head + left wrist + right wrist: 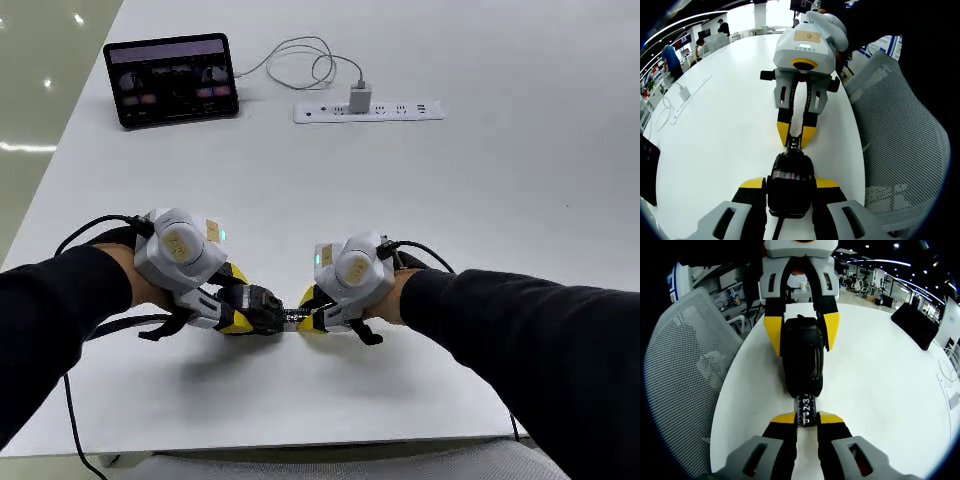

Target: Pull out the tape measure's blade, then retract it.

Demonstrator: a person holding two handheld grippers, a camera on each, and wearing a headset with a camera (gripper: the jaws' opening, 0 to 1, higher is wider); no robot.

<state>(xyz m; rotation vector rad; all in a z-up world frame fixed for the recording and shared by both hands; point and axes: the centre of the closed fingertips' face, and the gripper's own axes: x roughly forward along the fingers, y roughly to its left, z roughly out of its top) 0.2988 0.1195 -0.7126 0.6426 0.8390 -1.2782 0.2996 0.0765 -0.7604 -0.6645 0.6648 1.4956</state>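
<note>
- The left gripper (pixel 790 182), a grey two-jaw claw with yellow-and-black tips, is clamped on the black rounded plastic tape measure (pixel 789 172); the case sits squarely between its jaws, one tip against each side
- The right gripper (pixel 806 418), of the same build, is closed on the narrow dark numbered blade (pixel 806 409), pinching it just outside the mouth of the case
- In the head view the two claws meet tip to tip at 6 o'clock on the flat white workbench (pixel 450 180), close to its near edge; the left gripper lies at 9 o'clock of the tape measure, the right gripper at 3 o'clock
- A short length of blade is drawn out, so the case lies just beside the right claw's tips
- Whether the case touches the tabletop cannot be told
- A black propped tablet (pixel 172 78) stands at 11 o'clock and a white power strip (pixel 368 110) with a plugged charger at 12 o'clock, both well apart from the claws
- A grey mesh chair back (pixel 900 150) shows at 3 o'clock in the left gripper view
</note>
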